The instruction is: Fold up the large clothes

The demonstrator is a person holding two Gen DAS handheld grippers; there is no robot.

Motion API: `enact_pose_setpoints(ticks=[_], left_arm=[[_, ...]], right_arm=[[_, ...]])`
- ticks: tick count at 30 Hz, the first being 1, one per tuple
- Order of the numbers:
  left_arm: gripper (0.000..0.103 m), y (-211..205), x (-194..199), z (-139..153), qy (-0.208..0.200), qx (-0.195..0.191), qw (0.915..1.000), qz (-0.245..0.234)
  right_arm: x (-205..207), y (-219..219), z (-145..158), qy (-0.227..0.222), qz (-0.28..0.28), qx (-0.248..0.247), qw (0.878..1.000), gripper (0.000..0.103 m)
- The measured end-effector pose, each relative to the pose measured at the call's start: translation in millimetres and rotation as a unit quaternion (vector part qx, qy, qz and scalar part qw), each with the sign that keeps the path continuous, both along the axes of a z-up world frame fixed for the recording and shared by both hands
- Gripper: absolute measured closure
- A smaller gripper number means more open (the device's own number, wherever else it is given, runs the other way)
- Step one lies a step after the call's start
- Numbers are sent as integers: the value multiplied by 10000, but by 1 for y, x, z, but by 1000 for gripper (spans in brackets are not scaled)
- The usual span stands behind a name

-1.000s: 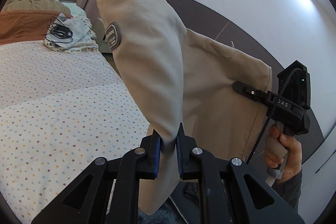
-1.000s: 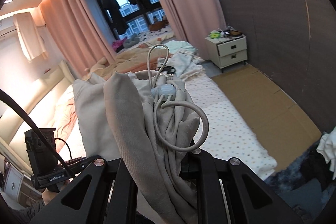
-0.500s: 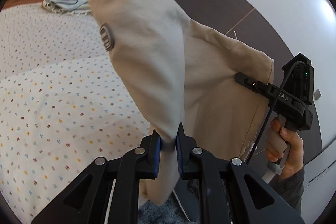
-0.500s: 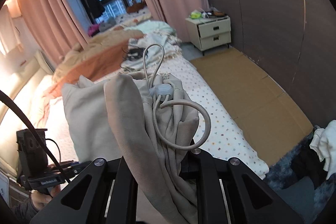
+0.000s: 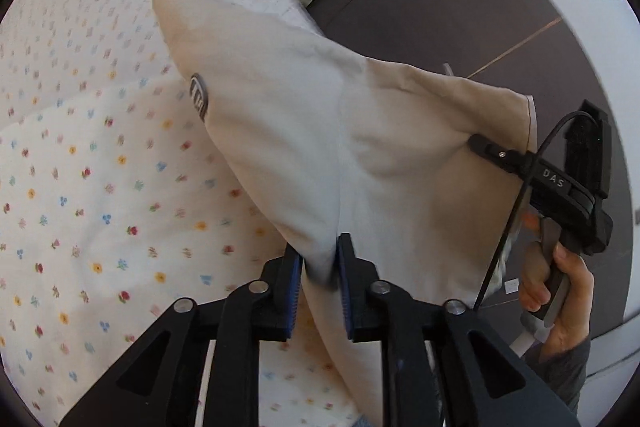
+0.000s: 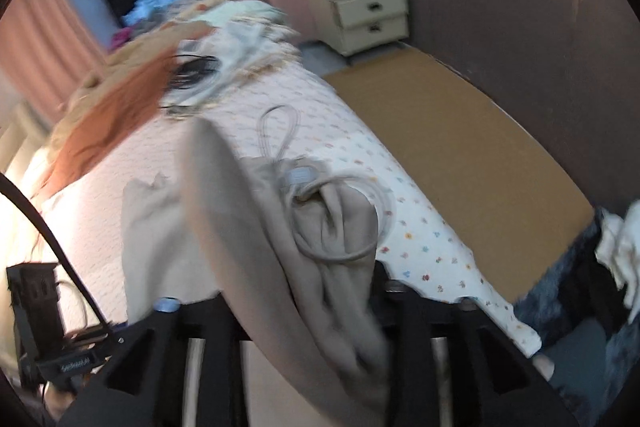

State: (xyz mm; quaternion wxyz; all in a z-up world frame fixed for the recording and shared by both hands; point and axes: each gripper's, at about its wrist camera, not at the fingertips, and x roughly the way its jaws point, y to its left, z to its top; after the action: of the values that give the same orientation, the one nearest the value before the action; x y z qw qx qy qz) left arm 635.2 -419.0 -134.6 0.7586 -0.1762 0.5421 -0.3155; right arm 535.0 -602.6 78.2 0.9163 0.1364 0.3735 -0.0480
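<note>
Left wrist: we see left tool [image 5: 318, 259] opening, beige garment [image 5: 300, 131] still between its pads; bed [image 5: 80, 187] below. Right tool [image 6: 304, 307] opening too, bunched garment across it; grip unclear.

the right gripper [image 5: 478, 143] body reads "das" in white, while the garment [image 5: 304, 147] patch and the left gripper [image 6: 116, 339] label blur beyond reading.

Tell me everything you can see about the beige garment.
The beige garment looks like soft, matte cotton, with a dark oval patch and a drawstring with a toggle. It hangs bunched above the flower-print bed, stretched between the left tool and right tool, whose jaws are opening with fabric between them.
</note>
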Motion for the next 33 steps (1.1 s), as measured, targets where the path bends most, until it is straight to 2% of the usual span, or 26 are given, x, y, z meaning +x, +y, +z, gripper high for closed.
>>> enact_pose_setpoints(ticks=[1, 2, 3, 4, 6, 11, 15, 18, 20, 23, 28, 30, 32, 33], left_arm=[[76, 0, 5, -7, 119, 21, 9999, -5], [72, 1, 7, -14, 232, 1, 9997, -20], [63, 4, 9, -21, 333, -133, 9993, -64], [52, 5, 10, -24, 395, -207, 9990, -91], [41, 10, 10, -29, 425, -184, 9989, -38], [40, 18, 15, -22, 351, -276, 9990, 100], [40, 16, 9, -23, 279, -209, 9993, 163], [40, 22, -2, -17, 263, -256, 9993, 100], [40, 21, -4, -15, 196, -157, 9997, 77], [40, 13, -5, -15, 196, 29, 9998, -23], [40, 5, -12, -21, 263, 59, 9995, -146], [40, 5, -15, -23, 301, 73, 9994, -167], [40, 6, -15, -25, 320, 80, 9993, -163], [40, 8, -17, -23, 303, 76, 9994, -160]], right_arm=[[4, 1, -1, 65, -148, -134, 9998, 44], [9, 6, -5, 156, -308, -313, 9989, 31], [11, 9, -8, 215, -403, -416, 9981, 24], [10, 11, -12, 254, -482, -464, 9974, 24], [7, 11, -14, 354, -647, -470, 9962, 24], [-32, -2, -12, 224, -950, -208, 9950, 24], [-91, -29, -10, 13, -1463, 84, 9892, 24], [-134, -49, -24, 24, -1802, 340, 9830, 24], [-154, -58, -31, 65, -2046, 367, 9781, 24], [-168, -63, -44, 187, -2327, 446, 9713, 25], [-167, -65, -71, 440, -2159, 1189, 9682, 32], [-158, -69, -78, 299, -2049, 1599, 9652, 71], [-159, -76, -74, 100, -2071, 1691, 9635, 81], [-160, -79, -69, 24, -2138, 1612, 9635, 92]])
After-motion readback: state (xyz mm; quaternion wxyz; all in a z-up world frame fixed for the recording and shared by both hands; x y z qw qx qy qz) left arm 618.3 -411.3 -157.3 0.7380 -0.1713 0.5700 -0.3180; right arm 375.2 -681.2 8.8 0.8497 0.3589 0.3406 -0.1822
